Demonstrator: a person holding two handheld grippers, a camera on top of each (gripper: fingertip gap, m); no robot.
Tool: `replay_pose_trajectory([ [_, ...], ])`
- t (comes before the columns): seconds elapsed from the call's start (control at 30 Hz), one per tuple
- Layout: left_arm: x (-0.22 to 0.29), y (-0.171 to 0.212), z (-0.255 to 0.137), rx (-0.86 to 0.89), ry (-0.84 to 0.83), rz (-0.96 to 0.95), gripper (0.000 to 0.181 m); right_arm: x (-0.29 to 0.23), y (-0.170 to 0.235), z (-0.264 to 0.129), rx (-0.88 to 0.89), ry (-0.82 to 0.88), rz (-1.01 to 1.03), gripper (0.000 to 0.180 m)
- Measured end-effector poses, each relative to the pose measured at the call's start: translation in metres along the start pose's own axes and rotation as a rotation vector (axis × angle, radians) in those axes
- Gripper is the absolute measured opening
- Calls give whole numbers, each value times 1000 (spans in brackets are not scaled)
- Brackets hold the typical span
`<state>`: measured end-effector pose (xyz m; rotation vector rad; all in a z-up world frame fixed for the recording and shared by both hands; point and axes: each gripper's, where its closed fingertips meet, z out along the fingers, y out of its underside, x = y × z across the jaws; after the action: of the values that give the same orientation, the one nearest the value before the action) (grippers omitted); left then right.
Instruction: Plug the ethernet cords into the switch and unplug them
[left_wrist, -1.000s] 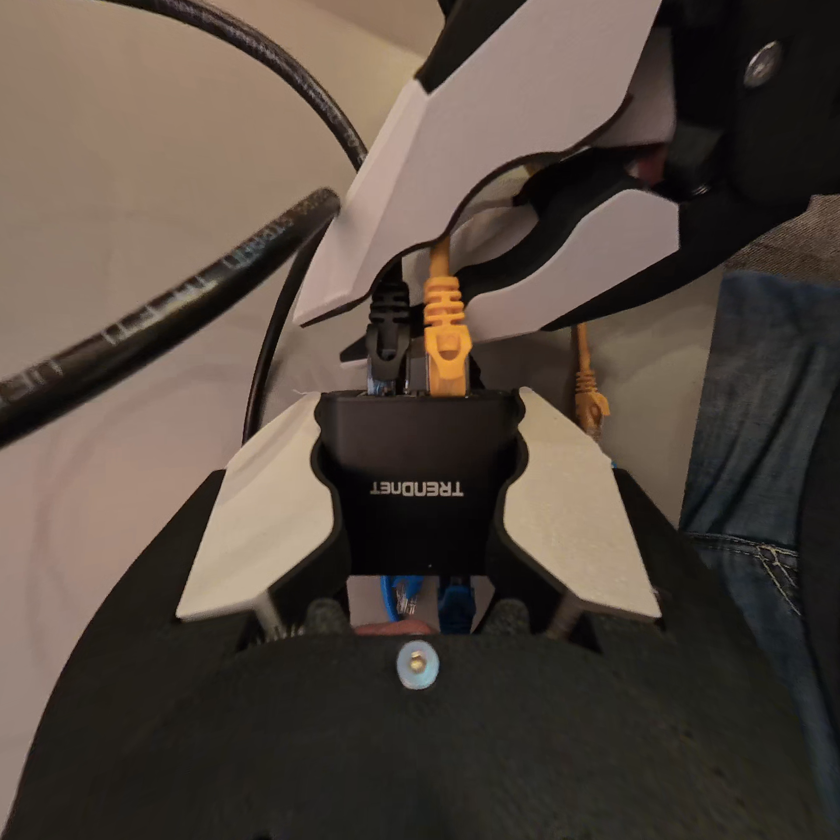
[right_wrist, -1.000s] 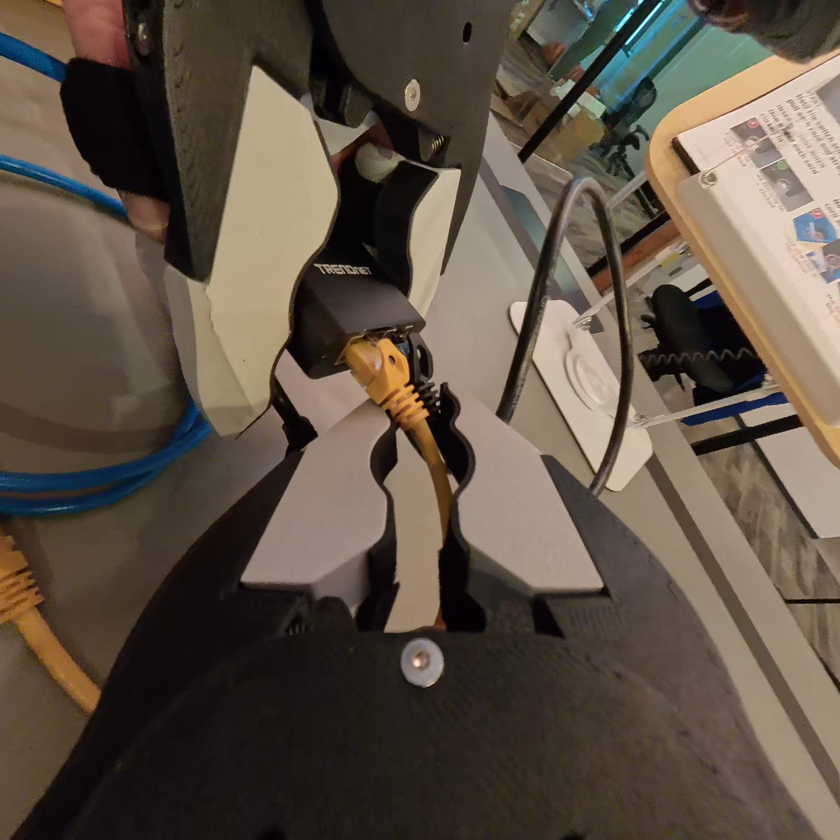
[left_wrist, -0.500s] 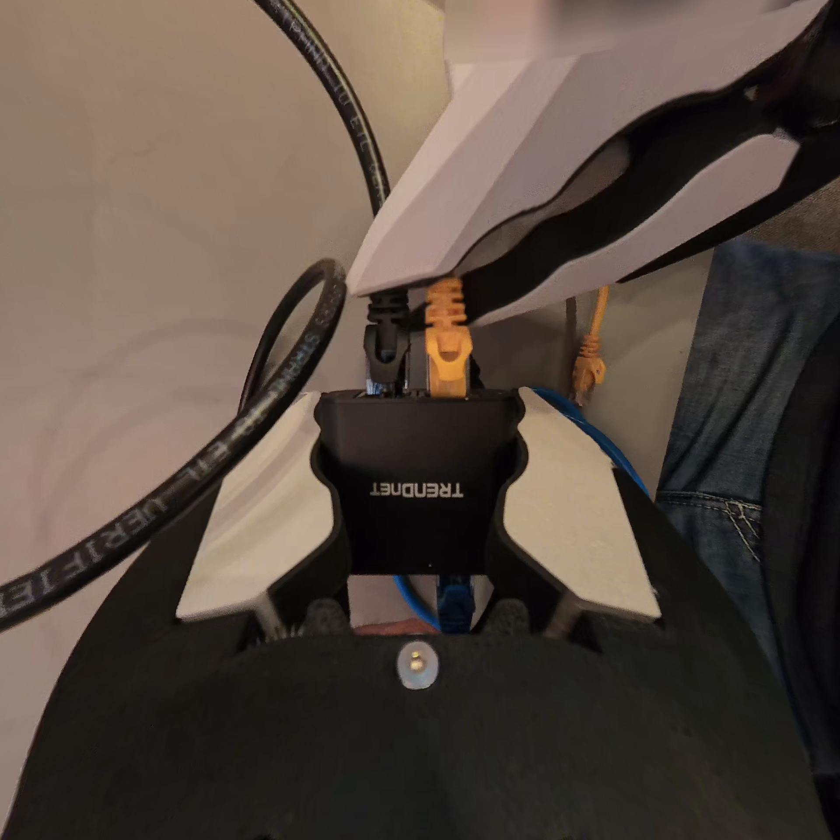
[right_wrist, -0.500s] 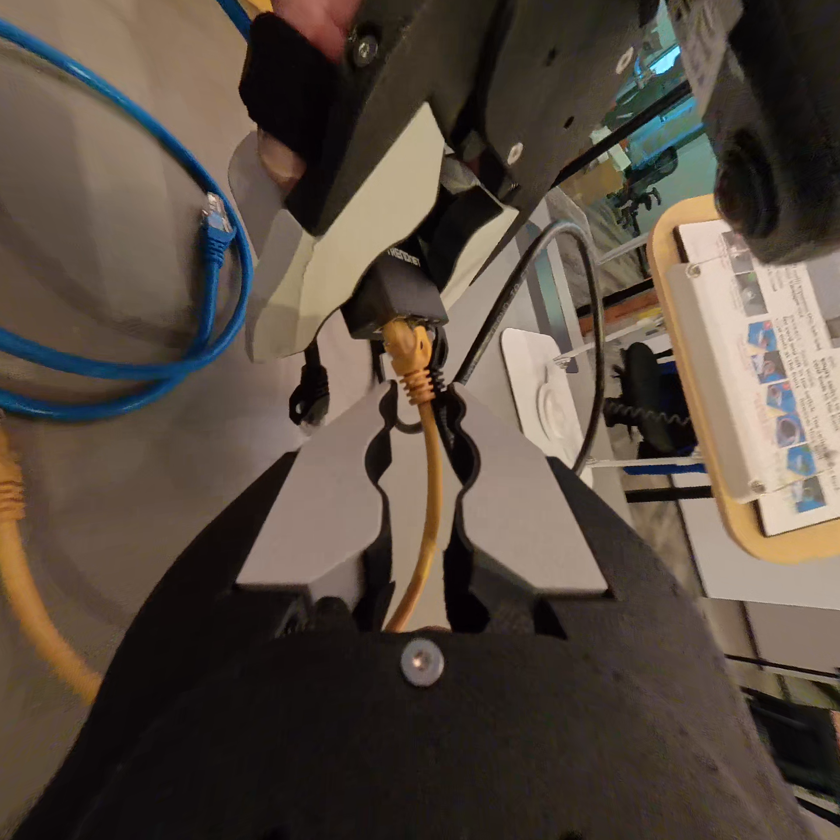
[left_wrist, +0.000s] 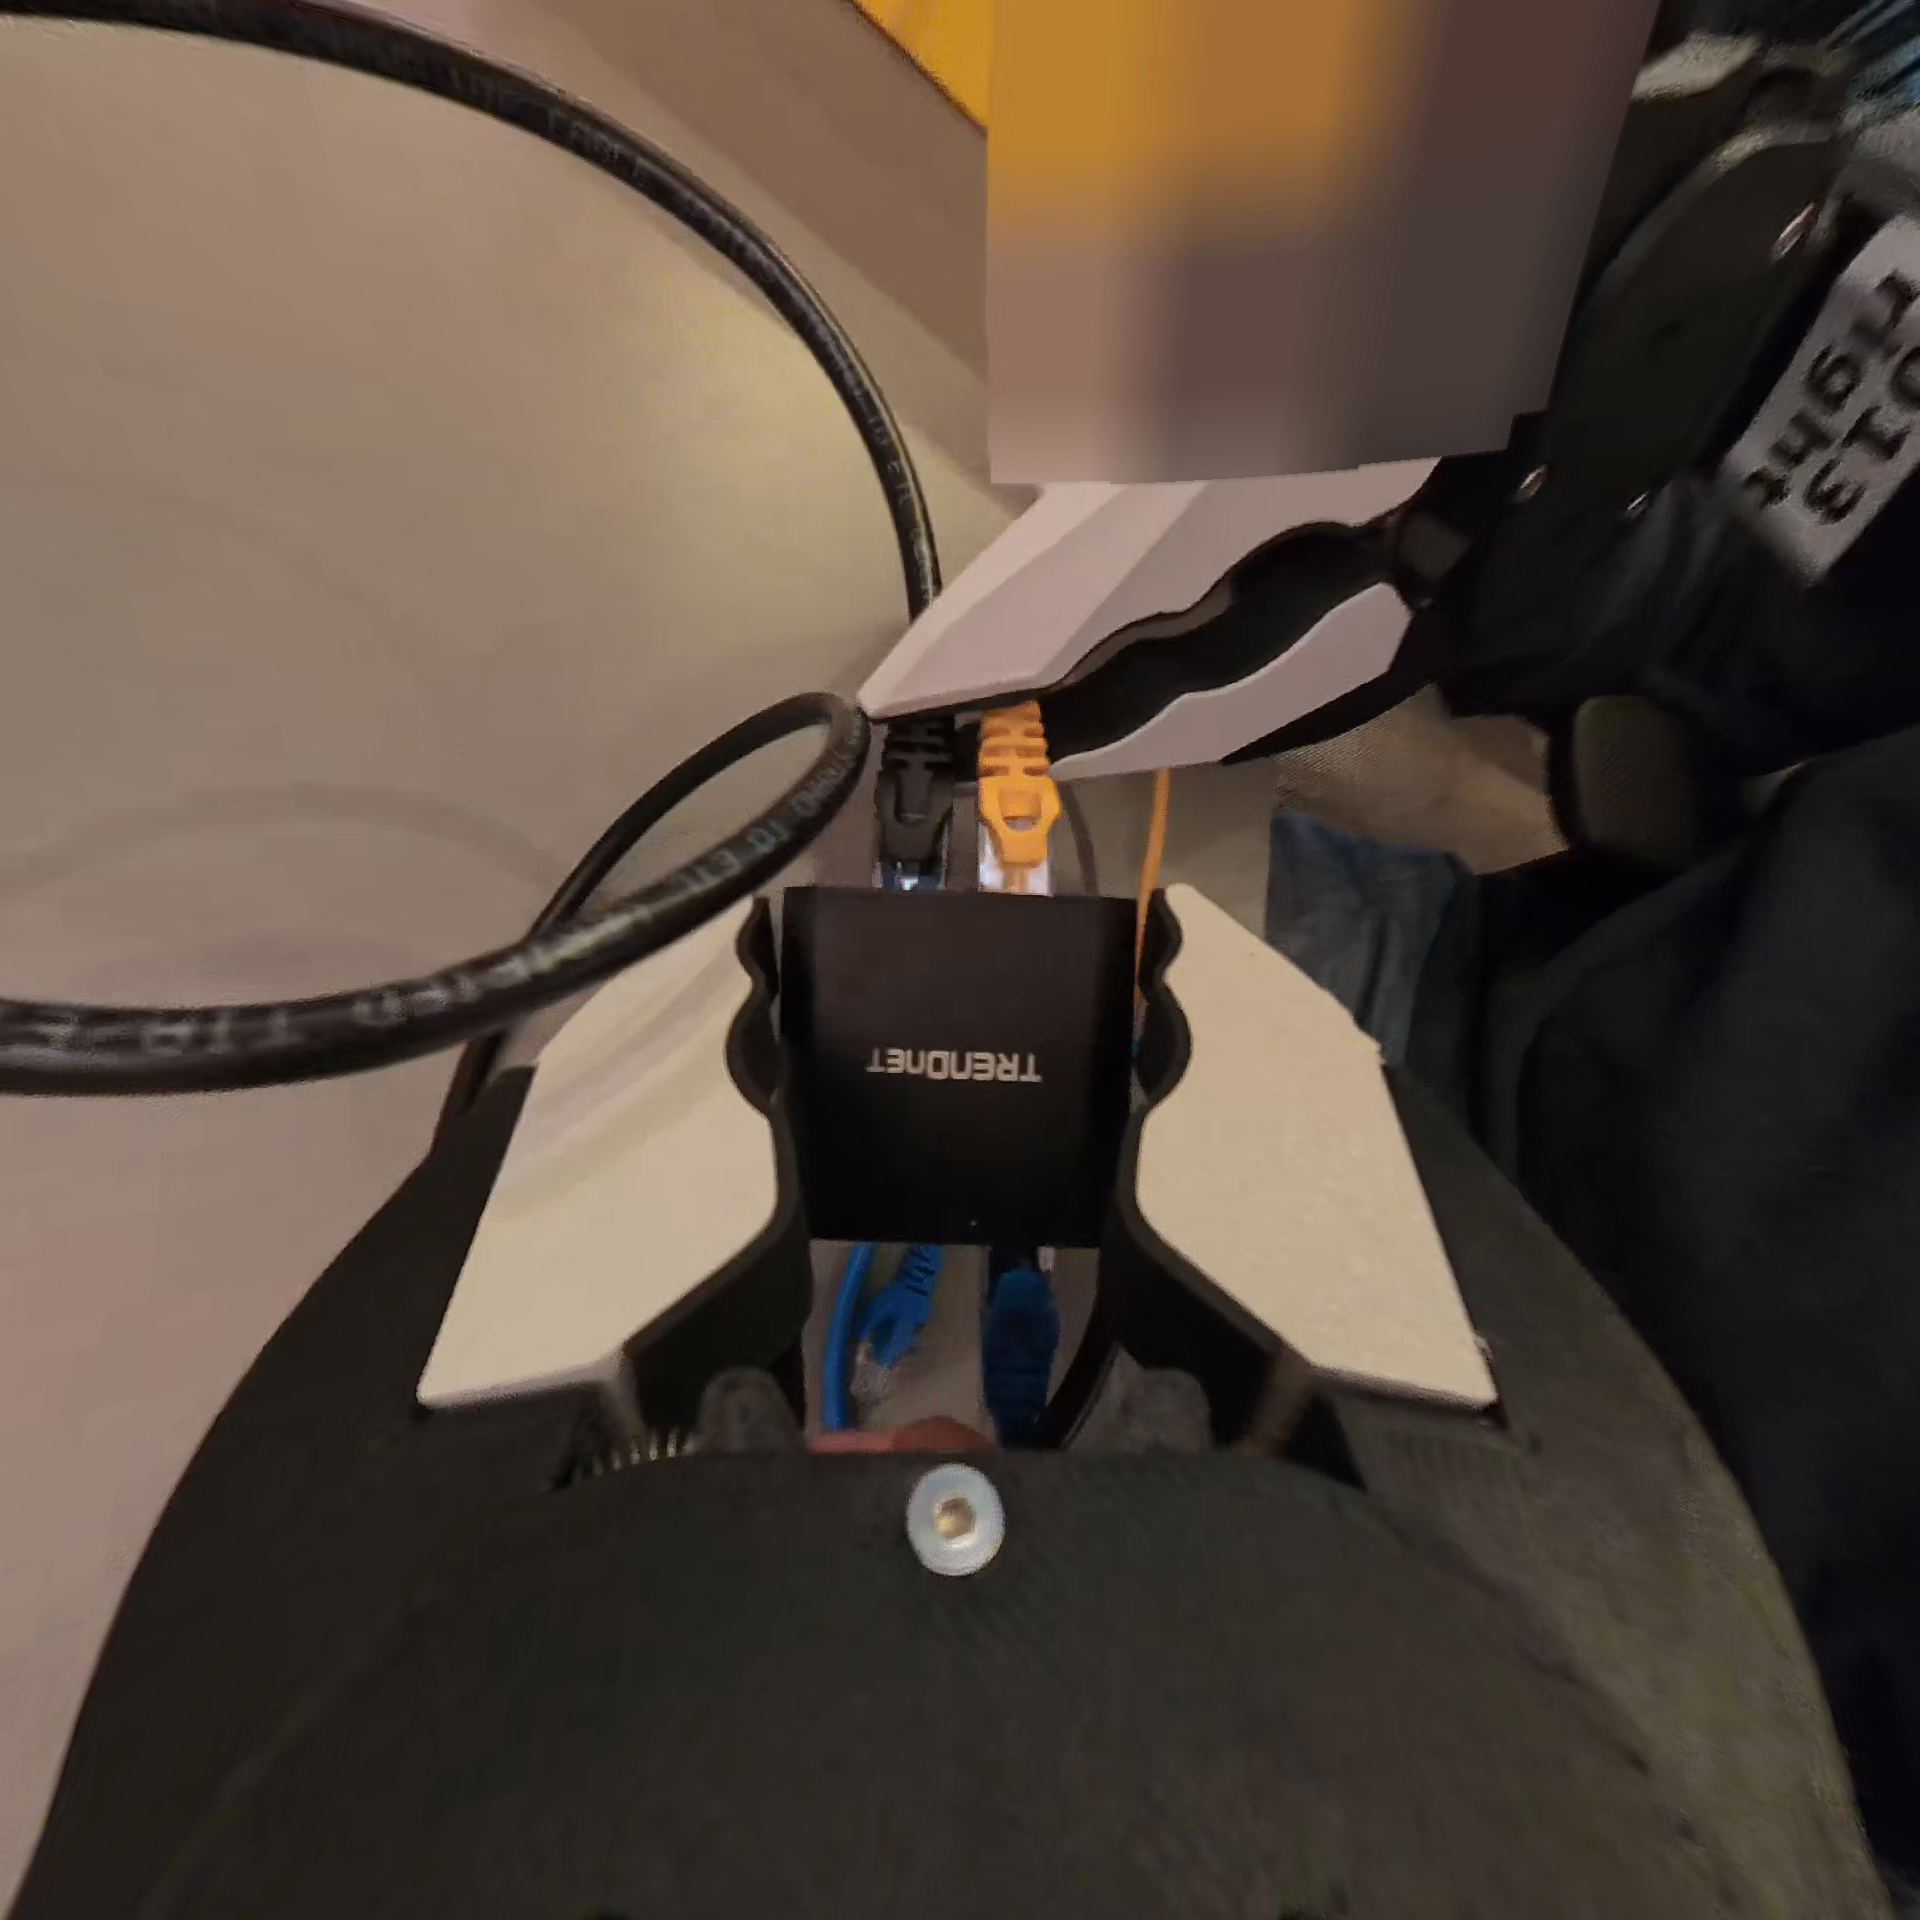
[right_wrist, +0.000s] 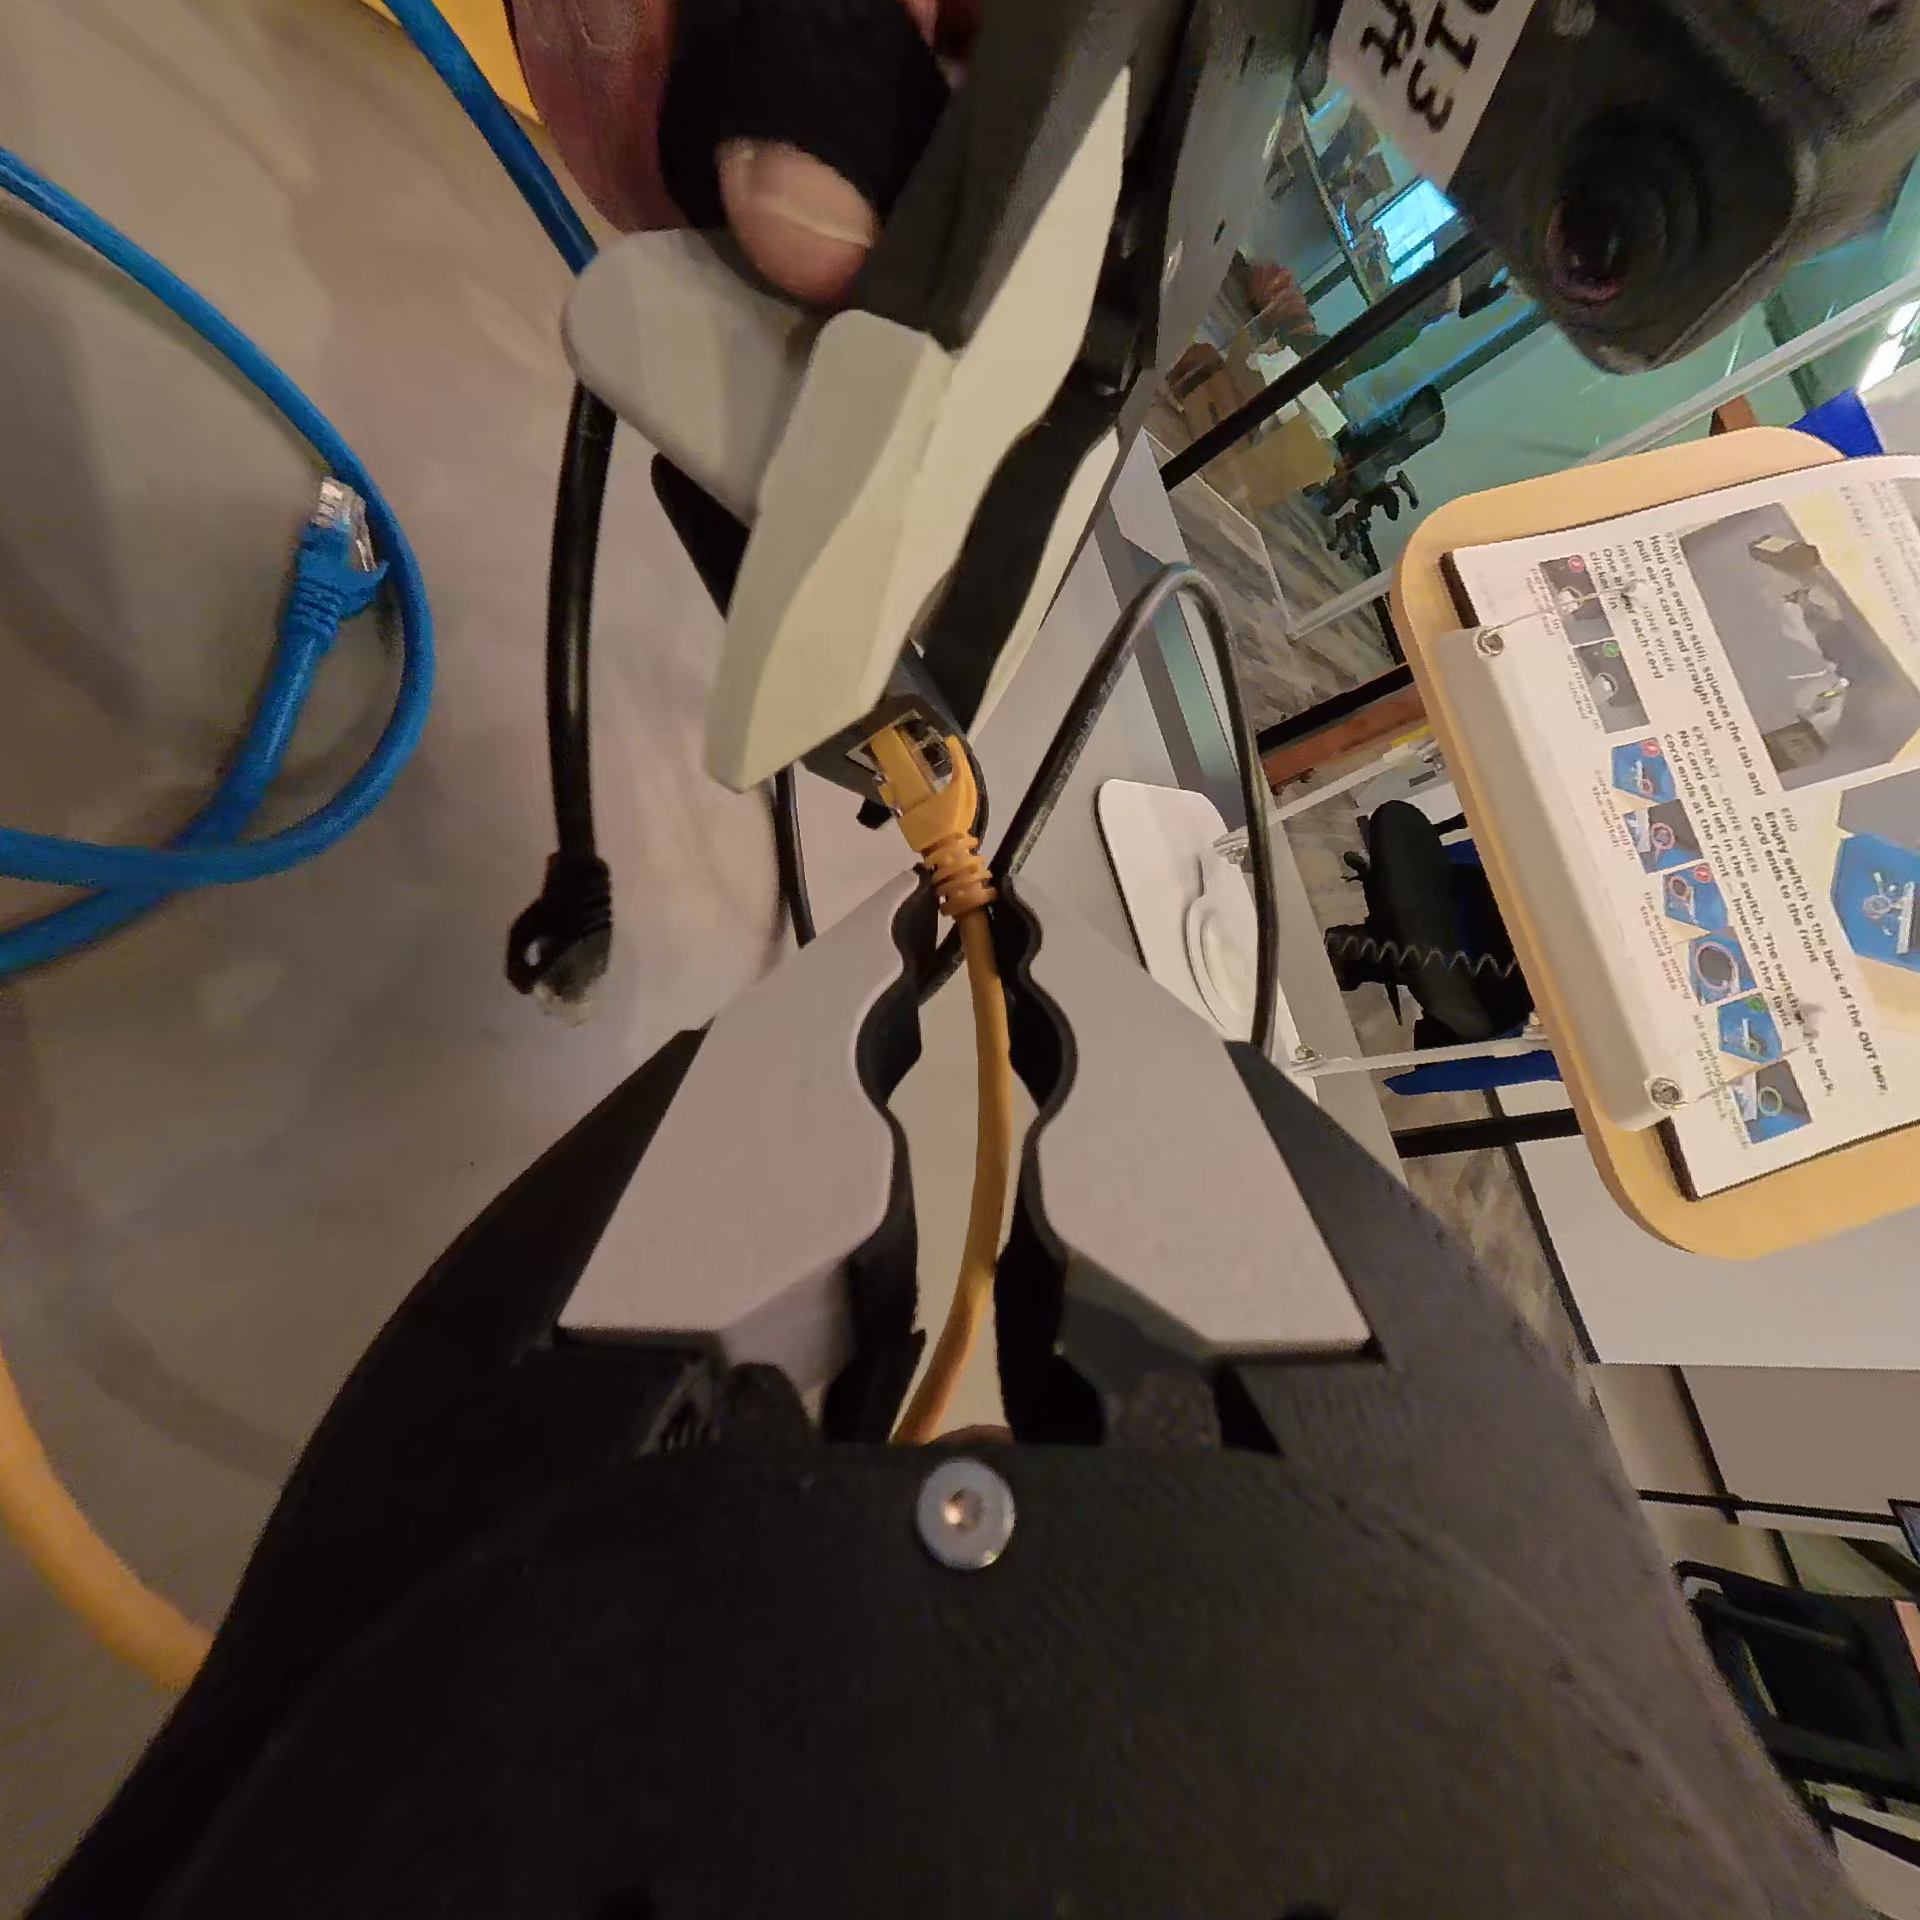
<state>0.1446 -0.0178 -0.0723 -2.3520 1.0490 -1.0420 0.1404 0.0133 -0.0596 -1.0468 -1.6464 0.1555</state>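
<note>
Left gripper (left_wrist: 951, 1049): squeezed tight on the black switch (left_wrist: 954, 1060), off the table (left_wrist: 312, 520).
Right gripper (right_wrist: 961, 904): pinched on the yellow cord (right_wrist: 987, 1091) just behind its plug (left_wrist: 1016, 795).
Plug: sits in a port, maybe not fully.
Line-up: cord runs straight away from the switch.

Black switch (left_wrist: 954, 1060), small box, held off the table, ports facing away in the left wrist view. Black cord (left_wrist: 912, 774) and yellow cord (left_wrist: 1013, 790) plugged side by side into its far face; black one loops wide to the left. Yellow cord (right_wrist: 987, 1091) runs back from the port, slightly curved. Blue cord (right_wrist: 332, 582) lies loose on the table, unplugged, clear plug end showing. A second black plug (right_wrist: 561, 935) hangs free.
</note>
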Motion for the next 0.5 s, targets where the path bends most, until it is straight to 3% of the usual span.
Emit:
replay_pose_trajectory([
  [0.03, 1, 1, 0, 3, 25, -19, 66, 0, -1, 0, 2, 3, 0, 8],
  [0.17, 0, 15, 9, -72, 36, -13, 73, -1, -4, 1, -2, 19, -16, 9],
  [0.5, -12, 24, 20, -190, -138, 113, 75, -3, 0, 1, 2, 24, 79, 10],
])
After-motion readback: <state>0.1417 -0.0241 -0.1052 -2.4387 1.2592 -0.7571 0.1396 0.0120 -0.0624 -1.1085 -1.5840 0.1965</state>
